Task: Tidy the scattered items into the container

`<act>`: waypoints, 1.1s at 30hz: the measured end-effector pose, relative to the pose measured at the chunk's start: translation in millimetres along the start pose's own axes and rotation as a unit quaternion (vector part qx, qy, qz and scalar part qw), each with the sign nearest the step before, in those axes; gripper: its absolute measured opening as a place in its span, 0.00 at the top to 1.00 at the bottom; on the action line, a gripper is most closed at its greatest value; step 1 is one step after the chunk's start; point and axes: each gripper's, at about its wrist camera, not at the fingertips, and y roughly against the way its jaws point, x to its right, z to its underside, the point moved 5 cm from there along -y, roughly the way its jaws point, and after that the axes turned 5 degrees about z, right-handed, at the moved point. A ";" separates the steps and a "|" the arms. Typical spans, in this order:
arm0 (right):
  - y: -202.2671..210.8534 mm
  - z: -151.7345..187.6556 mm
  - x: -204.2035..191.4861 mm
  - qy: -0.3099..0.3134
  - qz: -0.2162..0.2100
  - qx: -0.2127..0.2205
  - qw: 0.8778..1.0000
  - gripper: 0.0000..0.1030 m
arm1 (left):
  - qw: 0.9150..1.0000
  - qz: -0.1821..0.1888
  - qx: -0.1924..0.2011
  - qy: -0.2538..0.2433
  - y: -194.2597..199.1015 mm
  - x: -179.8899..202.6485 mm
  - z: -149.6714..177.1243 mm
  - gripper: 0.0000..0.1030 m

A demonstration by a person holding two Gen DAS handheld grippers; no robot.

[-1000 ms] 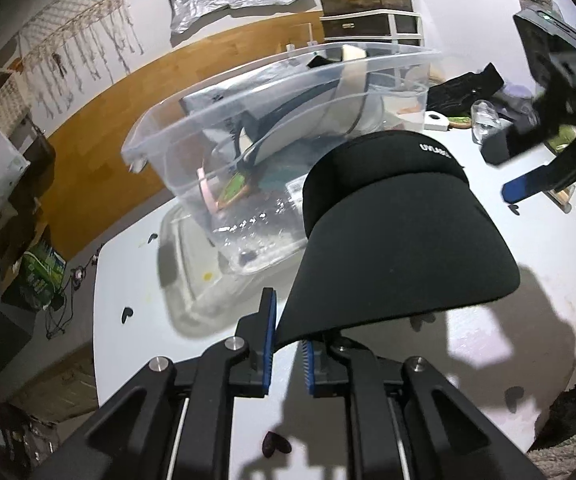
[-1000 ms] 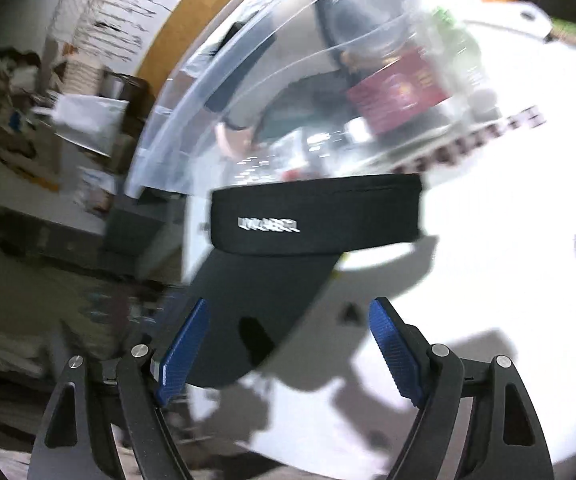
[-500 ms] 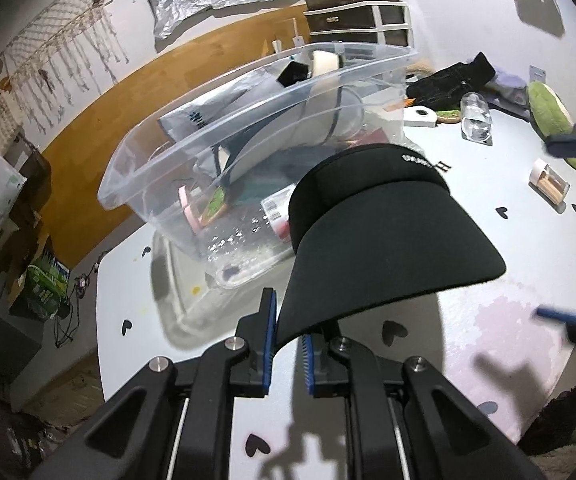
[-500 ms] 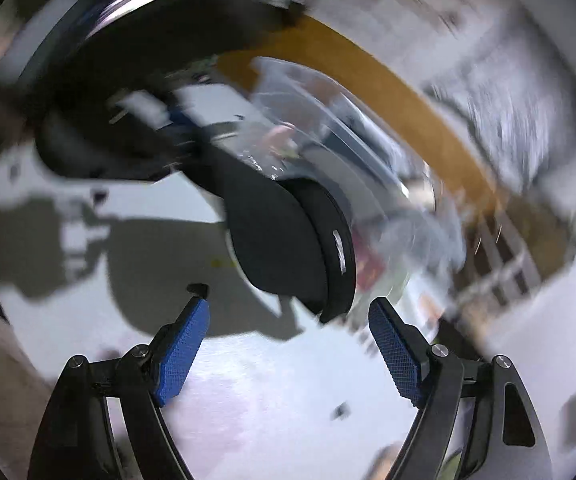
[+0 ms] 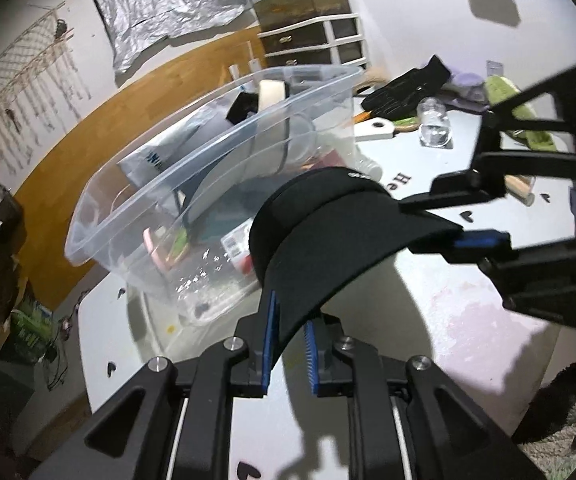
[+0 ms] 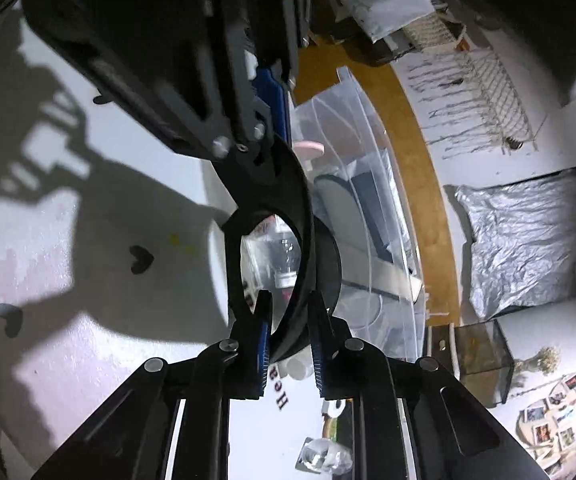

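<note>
One black visor (image 5: 324,248) hangs above the white table (image 5: 468,320), gripped at two spots. The left gripper (image 5: 290,334) clamps its brim edge; the right gripper (image 5: 444,222) has just closed its jaws on the far brim corner, where earlier it stood apart, open. Just behind sits one clear bin (image 5: 192,184), already holding several items.
</note>
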 end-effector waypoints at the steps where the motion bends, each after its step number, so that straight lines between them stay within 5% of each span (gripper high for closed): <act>1: -3.3 -0.6 2.1 0.000 -0.001 -0.002 1.000 0.83 | 1.000 -0.006 0.003 -0.015 -0.9 1.6 -0.9 0.83; 8: -7.4 2.9 4.8 -0.004 -0.006 -0.014 1.000 0.85 | 0.996 0.000 0.007 -0.084 -16.5 7.7 -2.5 0.83; 10: -7.3 5.0 5.8 -0.003 -0.007 -0.019 1.000 0.86 | 0.997 0.006 0.010 -0.079 -16.1 4.1 -7.7 0.93; 18: 26.6 1.2 55.9 -0.003 0.025 -0.022 0.999 0.89 | 0.994 0.032 0.054 -0.093 33.5 2.6 -42.6 0.95; 25: 70.4 -20.4 116.3 0.025 0.103 0.000 0.994 0.90 | 0.980 -0.028 0.138 -0.138 103.3 -13.4 -85.8 0.95; 33: 73.3 -64.5 185.3 0.040 0.190 0.037 0.980 0.89 | 0.963 -0.090 0.200 -0.155 148.3 -61.2 -118.8 0.91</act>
